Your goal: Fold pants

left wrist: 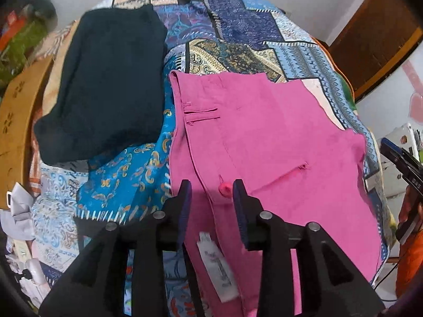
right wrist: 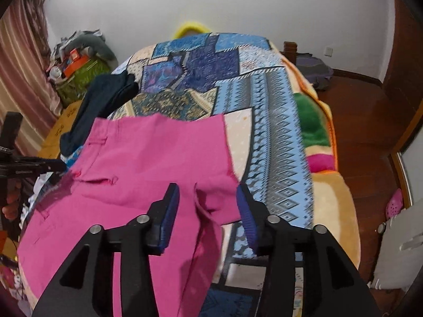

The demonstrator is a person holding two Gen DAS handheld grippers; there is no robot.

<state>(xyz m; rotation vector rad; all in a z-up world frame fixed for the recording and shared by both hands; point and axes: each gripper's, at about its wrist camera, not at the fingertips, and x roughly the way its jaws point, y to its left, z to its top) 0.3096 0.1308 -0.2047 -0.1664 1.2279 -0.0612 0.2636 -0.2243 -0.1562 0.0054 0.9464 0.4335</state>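
Observation:
Pink pants [left wrist: 264, 142] lie spread on the patterned bedspread [left wrist: 238, 26], waistband towards me, with a pink button [left wrist: 225, 188] and a white label [left wrist: 218, 264] showing. My left gripper [left wrist: 212, 194] is open, its jaws either side of the button at the waistband. In the right wrist view the pink pants [right wrist: 148, 158] fill the lower left. My right gripper [right wrist: 207, 200] is open over the crotch and right leg edge of the pants. The left gripper [right wrist: 31, 165] shows at that view's left edge.
A folded dark garment [left wrist: 105, 84] lies on the bed left of the pants. A wooden bed frame [left wrist: 18, 121] runs along the left. A green basket of clutter [right wrist: 79, 76] stands by the curtain. Wooden floor [right wrist: 364, 132] lies right of the bed.

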